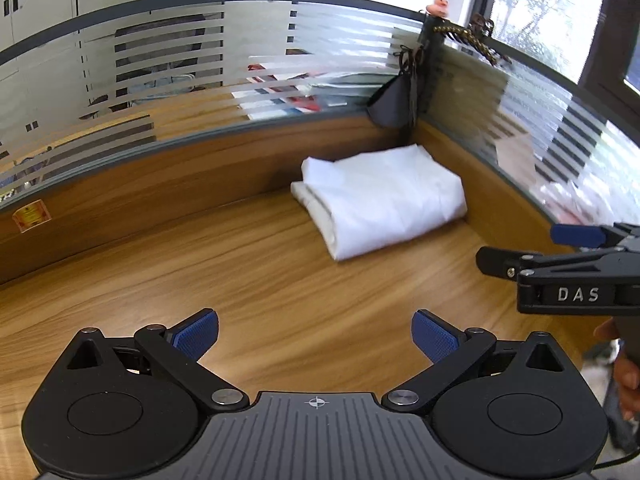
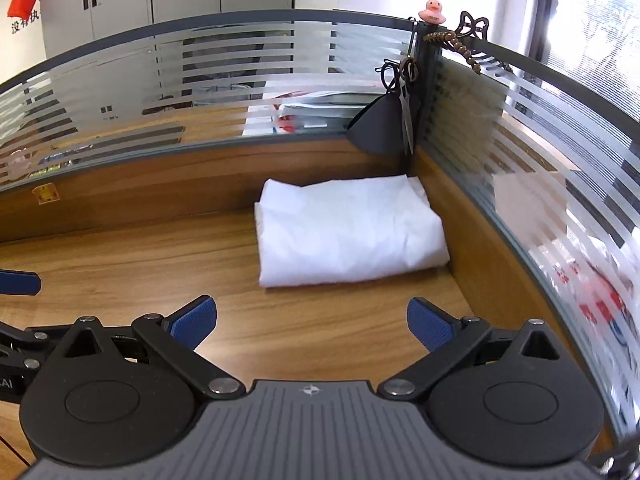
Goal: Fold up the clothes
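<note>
While well ahead of both spread hand-held grippers (image 1: 315, 338), folded white garment (image 1: 382, 200).

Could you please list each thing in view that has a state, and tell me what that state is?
White garment: folded, lying flat in the desk corner, touched by neither tool.
Left tongs: open, empty, above the desk.
Right tongs: open, empty, short of the garment.
Dark pouch: hanging at the partition corner.
Pink duck: upright on the partition top.
</note>
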`<state>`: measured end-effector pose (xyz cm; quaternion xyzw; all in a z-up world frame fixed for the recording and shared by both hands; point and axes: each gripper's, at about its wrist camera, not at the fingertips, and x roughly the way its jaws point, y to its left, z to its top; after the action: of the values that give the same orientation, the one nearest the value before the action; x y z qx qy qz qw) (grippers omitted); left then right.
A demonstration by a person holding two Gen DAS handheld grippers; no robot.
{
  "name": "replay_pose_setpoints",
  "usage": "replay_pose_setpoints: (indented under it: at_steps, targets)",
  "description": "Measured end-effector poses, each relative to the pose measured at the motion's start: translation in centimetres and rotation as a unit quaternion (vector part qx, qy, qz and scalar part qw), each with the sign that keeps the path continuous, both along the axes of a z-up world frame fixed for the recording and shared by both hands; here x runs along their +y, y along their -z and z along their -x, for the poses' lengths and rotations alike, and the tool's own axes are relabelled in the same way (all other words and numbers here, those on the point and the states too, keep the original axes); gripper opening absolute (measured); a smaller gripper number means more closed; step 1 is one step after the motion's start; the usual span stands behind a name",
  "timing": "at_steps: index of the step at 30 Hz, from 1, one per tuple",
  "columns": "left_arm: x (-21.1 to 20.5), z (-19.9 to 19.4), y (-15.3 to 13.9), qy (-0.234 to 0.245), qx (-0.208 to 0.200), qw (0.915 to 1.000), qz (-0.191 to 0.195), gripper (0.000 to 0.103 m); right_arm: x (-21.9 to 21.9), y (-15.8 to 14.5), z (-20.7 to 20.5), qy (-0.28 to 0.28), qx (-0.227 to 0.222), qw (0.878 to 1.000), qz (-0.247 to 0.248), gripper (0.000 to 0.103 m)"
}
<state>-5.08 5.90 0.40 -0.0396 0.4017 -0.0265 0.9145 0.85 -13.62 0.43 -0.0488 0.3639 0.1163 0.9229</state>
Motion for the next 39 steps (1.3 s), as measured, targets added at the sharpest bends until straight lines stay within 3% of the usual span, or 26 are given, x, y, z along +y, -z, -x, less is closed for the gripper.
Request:
replay_pose_setpoints:
  at_steps: [11,20,33,39]
  targets:
    - [2.7,5.8,1.1,0.010,0.024,0.9987,-0.045,0.103,3.6,0.0,6.7,0.021,-0.006,1.000,0.005,0.102]
    - [4.3,8.5,0.9,0.025,0.021,0.9968,-0.073,0.103,6.3,-0.1,11.5,0.037,-0.026,0.999,-0.006,0.102]
    - [5.9,8.8,1.0,0.034,0.021,0.9961,-0.078,0.103,8.1,2.4,15.0,0.135,-0.006,0.990,-0.042,0.102]
    - [6.5,8.1,1.5,0.041,0.033,0.9962,-0.069,0.103,8.3,3.1,15.1,0.155,0.001,0.987,-0.033,0.102]
